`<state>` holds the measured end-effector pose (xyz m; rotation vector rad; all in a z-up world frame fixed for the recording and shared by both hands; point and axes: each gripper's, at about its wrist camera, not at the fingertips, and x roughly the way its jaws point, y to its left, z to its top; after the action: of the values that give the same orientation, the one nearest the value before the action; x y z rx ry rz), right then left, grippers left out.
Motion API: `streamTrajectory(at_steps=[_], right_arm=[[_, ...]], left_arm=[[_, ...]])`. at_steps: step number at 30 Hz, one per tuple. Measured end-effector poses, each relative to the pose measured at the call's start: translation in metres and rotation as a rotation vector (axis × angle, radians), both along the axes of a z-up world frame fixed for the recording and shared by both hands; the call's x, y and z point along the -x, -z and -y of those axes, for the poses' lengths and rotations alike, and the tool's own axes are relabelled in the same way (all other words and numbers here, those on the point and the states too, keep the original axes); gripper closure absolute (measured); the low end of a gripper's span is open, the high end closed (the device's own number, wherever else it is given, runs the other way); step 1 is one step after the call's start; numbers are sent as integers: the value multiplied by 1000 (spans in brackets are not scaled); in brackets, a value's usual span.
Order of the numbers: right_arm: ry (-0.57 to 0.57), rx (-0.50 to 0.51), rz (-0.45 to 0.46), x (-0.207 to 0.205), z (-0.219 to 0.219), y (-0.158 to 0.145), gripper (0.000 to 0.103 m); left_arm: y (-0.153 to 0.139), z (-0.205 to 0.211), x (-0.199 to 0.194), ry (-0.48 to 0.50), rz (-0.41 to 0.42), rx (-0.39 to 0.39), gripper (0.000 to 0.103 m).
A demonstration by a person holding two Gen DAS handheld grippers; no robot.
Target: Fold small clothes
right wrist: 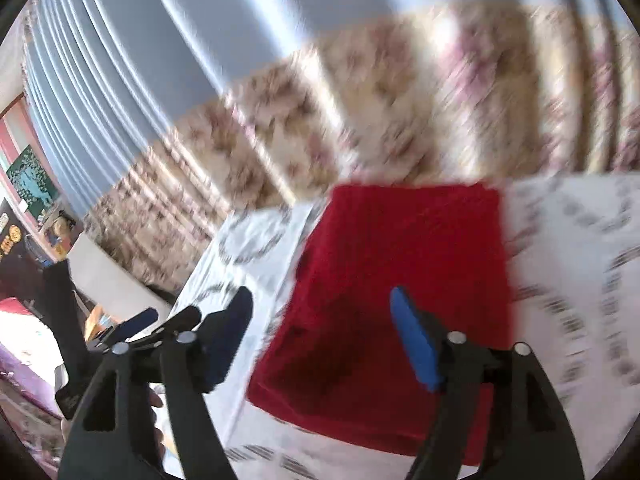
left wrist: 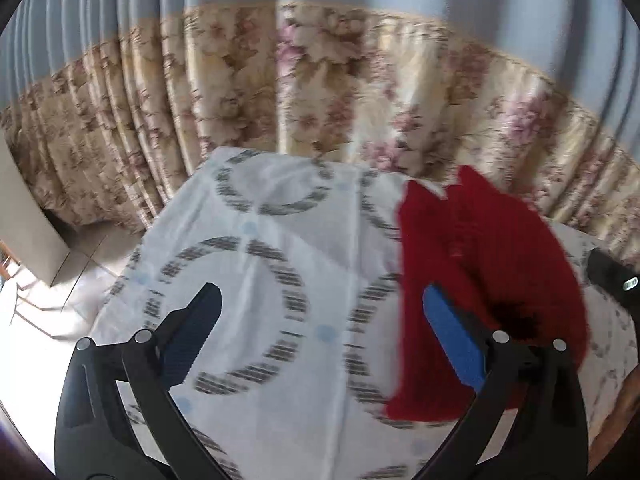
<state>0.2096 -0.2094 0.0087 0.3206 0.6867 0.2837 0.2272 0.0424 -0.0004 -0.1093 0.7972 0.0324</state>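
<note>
A small red knit garment (left wrist: 492, 280) lies on a white sheet with grey ring patterns (left wrist: 256, 280). In the left wrist view it is at the right, with two pointed parts at its far end. My left gripper (left wrist: 320, 300) is open and empty above the sheet, its right finger over the garment's left edge. In the right wrist view the garment (right wrist: 400, 280) looks like a flat rectangle. My right gripper (right wrist: 320, 304) is open and empty above it. The left gripper also shows in the right wrist view (right wrist: 132, 328) at the far left.
A floral beige curtain (left wrist: 304, 92) under blue drapes hangs behind the table's far edge. The sheet's left edge (left wrist: 132, 264) drops off to a tiled floor. A dark object (left wrist: 612, 280) lies at the right edge. Room clutter (right wrist: 36, 240) shows at left.
</note>
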Motion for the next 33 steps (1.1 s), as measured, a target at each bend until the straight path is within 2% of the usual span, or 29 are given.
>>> streamTrajectory(at_steps=[3,6,10,13,14,15,17,18,19,23,25,27,29,30,32,33], right_arm=[[88,72,16,20,44,-9,27],[131,88,3,30,81,-4,27],[160,74,-32,37,115,11,27],[160,79,-48,39,125,17,27],[157,84,-48,44,128,19,27],[160,91,-45,47,129,20,27],[157,93,-42,50,131,22,27],[156,88,-44,51,131,22,27],[158,87,-45,52,132,22,27],[142,83,-41,51,125,22,27],[130,99,-33,51,119,20,27],[111,107,-32,49,111,22,27],[99,115,-44,44,104,26,27],[93,117,-50,42,101,28,27],[79,130,-55,39,93,31,27],[72,139,-60,37,90,33,27]], left_arm=[[-10,36,9,63,30,-10,3],[-14,75,14,120,48,-38,3],[-6,118,14,169,36,-70,3],[9,141,10,192,11,-97,3],[12,143,10,193,10,-110,7],[18,145,9,192,6,-133,12],[28,144,6,213,-29,-133,54],[34,142,5,241,-56,-106,83],[35,138,5,252,-60,-92,90],[24,123,23,233,20,-141,92],[17,107,34,191,63,-180,92],[31,90,34,139,27,-207,92],[62,80,28,135,-54,-220,89],[69,80,29,139,-56,-237,88],[76,82,36,141,-16,-278,80],[75,82,38,121,2,-296,58]])
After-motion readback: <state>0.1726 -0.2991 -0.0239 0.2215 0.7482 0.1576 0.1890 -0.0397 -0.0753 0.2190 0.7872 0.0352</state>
